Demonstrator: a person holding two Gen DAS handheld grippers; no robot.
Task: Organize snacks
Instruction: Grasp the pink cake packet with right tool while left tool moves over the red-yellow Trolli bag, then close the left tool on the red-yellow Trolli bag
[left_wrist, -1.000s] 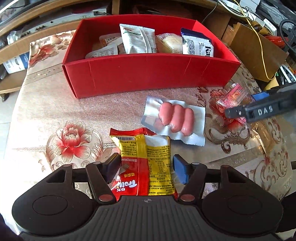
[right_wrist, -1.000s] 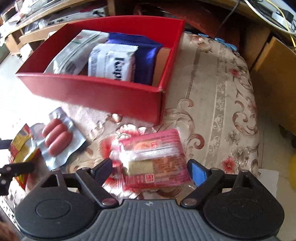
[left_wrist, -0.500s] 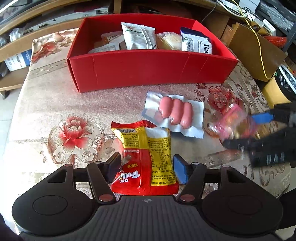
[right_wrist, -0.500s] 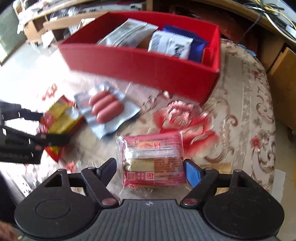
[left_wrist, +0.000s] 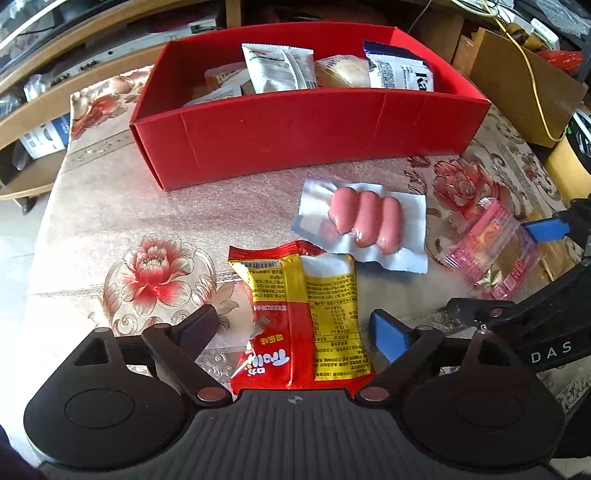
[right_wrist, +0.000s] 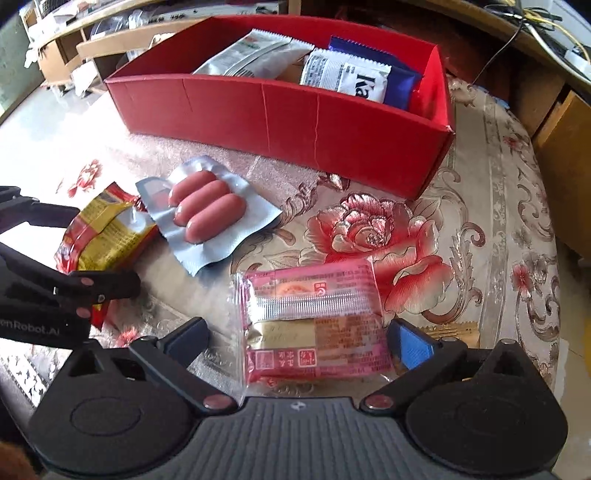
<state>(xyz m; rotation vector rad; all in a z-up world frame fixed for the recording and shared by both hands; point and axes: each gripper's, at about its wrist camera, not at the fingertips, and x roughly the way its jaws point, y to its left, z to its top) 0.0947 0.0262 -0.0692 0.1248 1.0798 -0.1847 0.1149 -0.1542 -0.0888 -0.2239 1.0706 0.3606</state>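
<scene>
While the left gripper (left_wrist: 293, 328) hangs over the bench (left_wrist: 110, 206), its fingers, just spread, flank the yellow-red packet (left_wrist: 303, 314) lying loose in front of the red box (left_wrist: 306, 129). In the right view, the right gripper (right_wrist: 295, 339) likewise straddles the pink packet (right_wrist: 314, 325), unpinched, probably set for lifting boxward.

Both the left gripper (left_wrist: 293, 332) and right gripper (right_wrist: 297, 339) have just spread their fingers wide.

Both grippers' fingers (left_wrist: 388, 334) (right_wrist: 410, 345) just wider.
</scene>
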